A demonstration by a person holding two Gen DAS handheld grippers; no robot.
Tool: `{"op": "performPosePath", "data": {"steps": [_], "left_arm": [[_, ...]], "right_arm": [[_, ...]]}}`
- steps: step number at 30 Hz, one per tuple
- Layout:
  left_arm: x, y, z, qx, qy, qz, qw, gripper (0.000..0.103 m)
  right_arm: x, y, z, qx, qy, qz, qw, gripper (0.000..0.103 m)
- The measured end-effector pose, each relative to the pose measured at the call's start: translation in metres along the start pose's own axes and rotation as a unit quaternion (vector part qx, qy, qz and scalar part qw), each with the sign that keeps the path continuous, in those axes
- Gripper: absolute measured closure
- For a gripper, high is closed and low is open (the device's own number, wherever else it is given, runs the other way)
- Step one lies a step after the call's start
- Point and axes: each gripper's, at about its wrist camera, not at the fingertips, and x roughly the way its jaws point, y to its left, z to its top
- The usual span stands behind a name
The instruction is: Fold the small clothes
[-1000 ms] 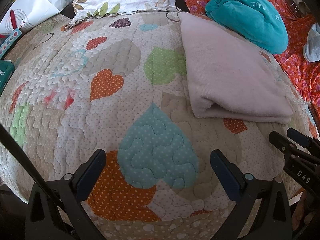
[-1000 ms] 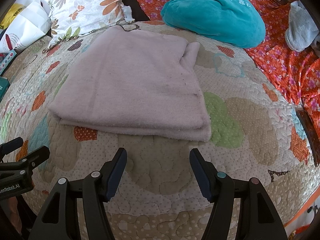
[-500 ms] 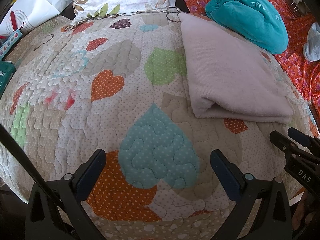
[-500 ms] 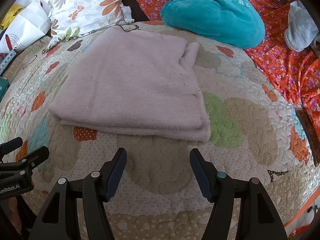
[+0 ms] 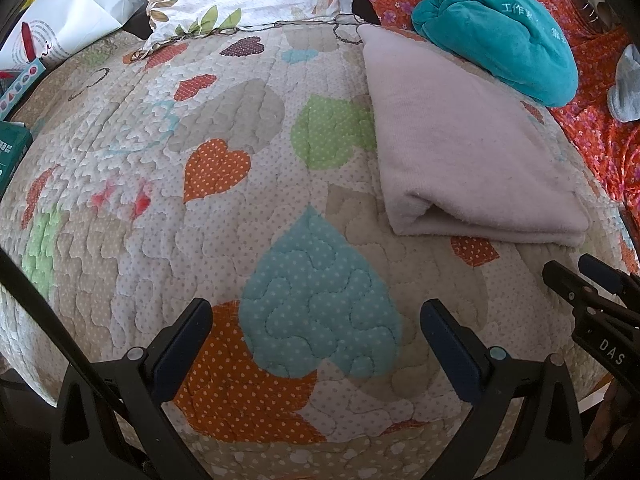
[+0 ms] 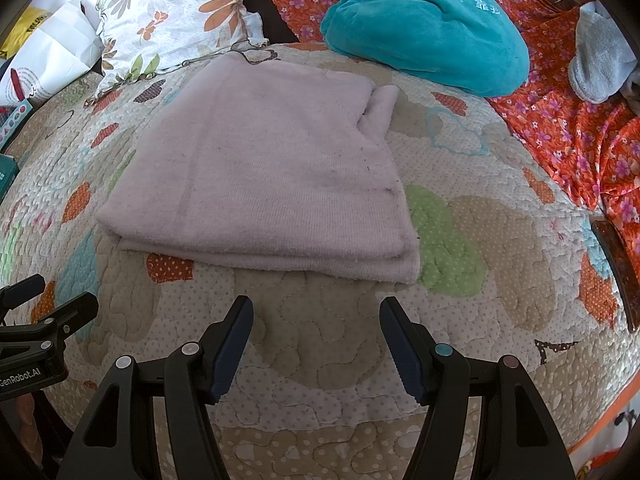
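nothing has moved since the earlier frame: my left gripper [image 5: 316, 326] and right gripper [image 6: 316, 322] both hang with jaws wide apart and empty over the quilt's [image 5: 224, 216] near edge. just beyond the right one lies the folded pink garment [image 6: 264, 176], flat, its far edge near the teal bundle [image 6: 424, 24].

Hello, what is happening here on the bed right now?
A person holds two grippers above a heart-patterned quilt. A pink cloth lies folded on it, and nothing touches it. The left gripper and the right gripper both have their jaws open and empty, and they hover short of the cloth's near edge. A teal bundle lies behind the cloth.
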Motion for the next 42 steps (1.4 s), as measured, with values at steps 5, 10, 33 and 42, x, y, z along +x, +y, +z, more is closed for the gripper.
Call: {"op": "performPosePath", "data": {"steps": [5,10,33,42], "left_arm": [[0.0000,0.0000,-0.0001,0.001,0.000,0.000,1.0000,0.000],[0.0004,-0.0005,0.0001,0.001,0.000,0.001,1.0000,0.000],[0.0016,-0.0006,0.0000,0.004,-0.007,0.006,1.0000,0.000],[0.0007,-0.0008,0.0017,0.003,-0.008,0.007,0.9999,0.000]], "right_arm": [[-0.0001,-0.0005,0.0002,0.000,-0.001,0.000,1.000,0.032],[0.0009,-0.0038,0.0027,-0.001,-0.001,0.001,1.000,0.032],[0.0014,-0.0046,0.0033,-0.002,0.001,0.001,1.000,0.032],[0.0021,0.0020,0.0023,-0.013,-0.002,-0.007,1.000,0.032]]}}
